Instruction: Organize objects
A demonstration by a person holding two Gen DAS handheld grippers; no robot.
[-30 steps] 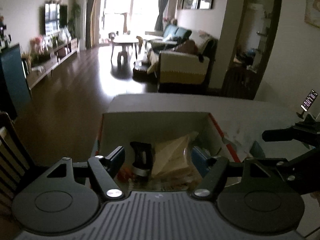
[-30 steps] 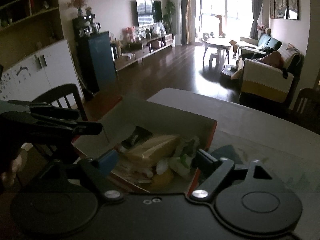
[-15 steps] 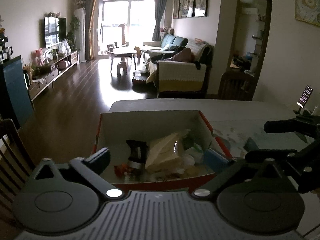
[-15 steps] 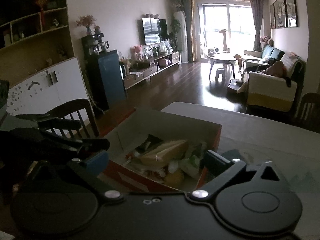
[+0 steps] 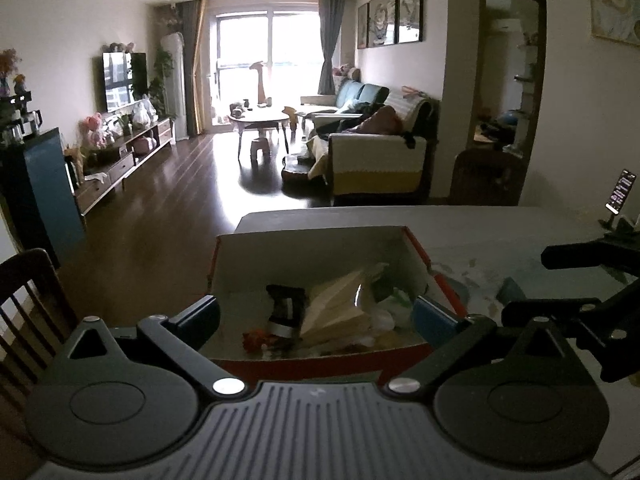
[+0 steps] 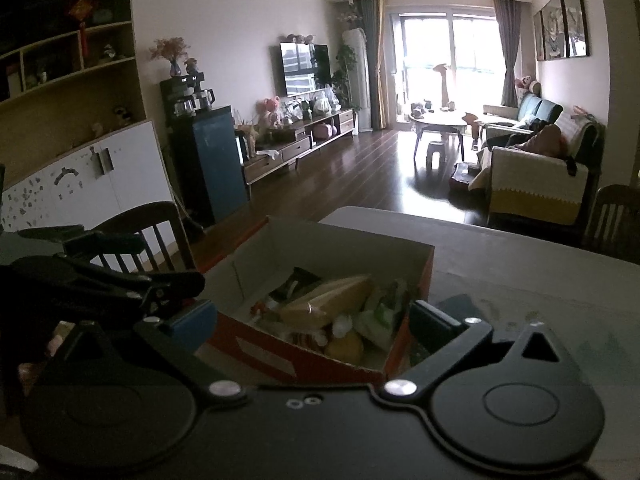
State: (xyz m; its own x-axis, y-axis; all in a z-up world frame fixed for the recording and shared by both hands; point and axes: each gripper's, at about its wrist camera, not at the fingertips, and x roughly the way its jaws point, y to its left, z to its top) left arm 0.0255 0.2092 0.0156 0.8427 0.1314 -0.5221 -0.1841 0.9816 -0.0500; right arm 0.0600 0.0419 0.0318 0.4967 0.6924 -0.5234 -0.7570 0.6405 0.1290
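A cardboard box (image 5: 316,248), red outside and pale inside, sits on the grey table (image 5: 480,232). It holds a tan wrapped package (image 5: 340,312), a black item (image 5: 286,308), a small red thing (image 5: 256,338) and white-green bags (image 5: 384,292). My left gripper (image 5: 316,316) hangs open above the box's near wall with nothing between its fingers. In the right wrist view the box (image 6: 360,248) is seen from its corner, with the tan package (image 6: 328,306) and a yellow item (image 6: 344,346) inside. My right gripper (image 6: 312,320) is open and holds nothing. The left gripper (image 6: 120,284) shows at that view's left.
A phone on a stand (image 5: 620,196) stands at the table's far right. A wooden chair (image 5: 28,280) is left of the table, another chair (image 5: 488,176) at its far side. The right gripper's black frame (image 5: 580,280) reaches in right of the box.
Both grippers have risen and drawn back from inside the box to above its near wall. The left jaws have spread wider; the right jaws slightly.
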